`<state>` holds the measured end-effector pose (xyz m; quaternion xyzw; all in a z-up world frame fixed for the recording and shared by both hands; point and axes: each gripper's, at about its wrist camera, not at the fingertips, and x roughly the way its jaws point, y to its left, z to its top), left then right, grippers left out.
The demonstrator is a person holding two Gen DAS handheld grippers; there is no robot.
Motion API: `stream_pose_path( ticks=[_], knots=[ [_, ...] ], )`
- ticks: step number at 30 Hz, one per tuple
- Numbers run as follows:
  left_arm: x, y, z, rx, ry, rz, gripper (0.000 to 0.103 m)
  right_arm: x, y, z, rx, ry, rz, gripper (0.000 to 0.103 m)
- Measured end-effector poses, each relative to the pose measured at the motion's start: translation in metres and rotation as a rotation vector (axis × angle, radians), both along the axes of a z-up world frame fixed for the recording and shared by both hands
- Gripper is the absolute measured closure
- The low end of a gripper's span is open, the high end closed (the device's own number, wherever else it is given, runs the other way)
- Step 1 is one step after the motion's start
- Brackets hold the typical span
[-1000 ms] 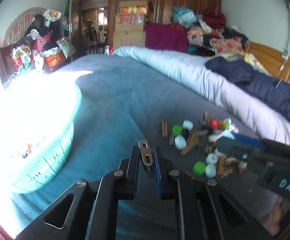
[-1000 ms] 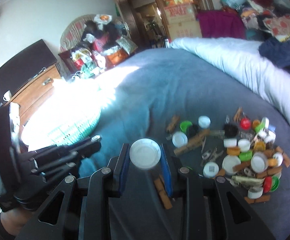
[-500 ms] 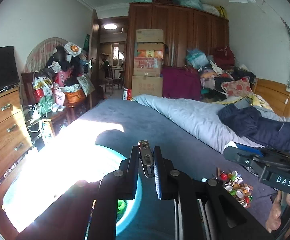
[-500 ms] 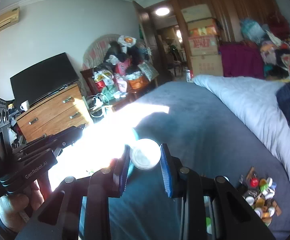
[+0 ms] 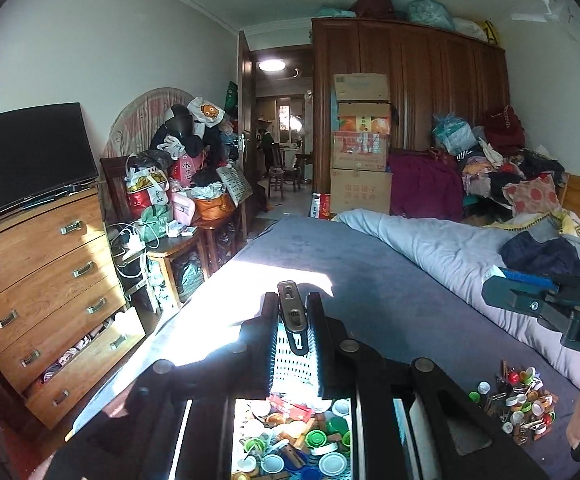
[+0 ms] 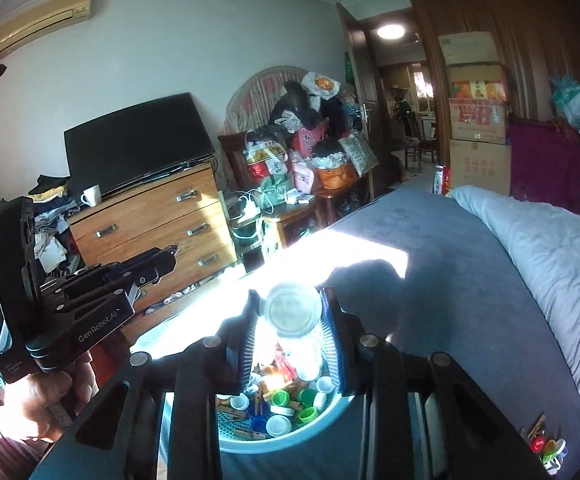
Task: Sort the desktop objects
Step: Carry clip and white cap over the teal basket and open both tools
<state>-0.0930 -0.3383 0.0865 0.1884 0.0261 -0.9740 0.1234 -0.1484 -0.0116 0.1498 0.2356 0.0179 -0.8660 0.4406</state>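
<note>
Small metal clip (image 5: 292, 312) sits clamped upright between the pads of the left tool (image 5: 293, 322), center of the left wrist view, right over the teal basket (image 6: 290, 442) seen through the tool frame at bottom center. White bottle cap (image 6: 292, 310) is gripped flat-face-on in the right tool (image 6: 291, 316), center of the right wrist view, also above the basket. Basket interior holds a heap of caps and clothespins (image 5: 302, 436), white, green, blue, orange, sunlit and partly blown out. Unsorted pile of caps and pins (image 5: 516, 400) lies on the grey-blue bed (image 5: 390, 300), lower right in the left view, well apart from the basket; same pile at the lower right edge of the right view. A hand (image 6: 45, 400) holds the left tool's handle at lower left of the right view. Wooden dresser (image 5: 41, 280) with a dark TV (image 5: 25, 156) on it at left, folded light quilt (image 5: 450, 248) at right, stacked cardboard boxes (image 5: 362, 152) in the background.
</note>
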Motion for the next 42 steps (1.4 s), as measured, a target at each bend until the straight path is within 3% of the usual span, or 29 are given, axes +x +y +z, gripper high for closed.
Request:
stream_pose_path(
  ticks=[7,11,18,36,37,39,40,42],
  knots=[
    [-0.030,-0.037,-0.027,0.040,-0.161,0.019,0.089,-0.026,-0.040,-0.015,0.047,-0.096,0.040,0.074],
    [-0.055,-0.040,-0.056,0.073,-0.278,0.002,0.088,-0.034,-0.055,-0.030,0.090,-0.155,0.061,0.074],
    [-0.078,-0.035,-0.089,0.107,-0.412,-0.033,0.089,-0.045,-0.069,-0.055,0.135,-0.252,0.087,0.074],
    [-0.092,-0.034,-0.107,0.084,-0.453,-0.033,0.088,-0.045,-0.088,-0.075,0.129,-0.278,0.127,0.071],
    [-0.094,-0.033,-0.108,0.084,-0.455,-0.034,0.080,-0.045,-0.087,-0.077,0.126,-0.283,0.123,0.069],
    [-0.093,-0.034,-0.111,0.070,-0.456,-0.020,0.068,-0.047,-0.085,-0.078,0.112,-0.288,0.115,0.052],
    [-0.092,-0.034,-0.111,0.063,-0.450,-0.009,0.062,-0.047,-0.084,-0.078,0.108,-0.287,0.113,0.052],
    [-0.088,-0.034,-0.109,0.066,-0.441,0.003,0.061,-0.046,-0.080,-0.077,0.101,-0.287,0.114,0.052]
  ],
)
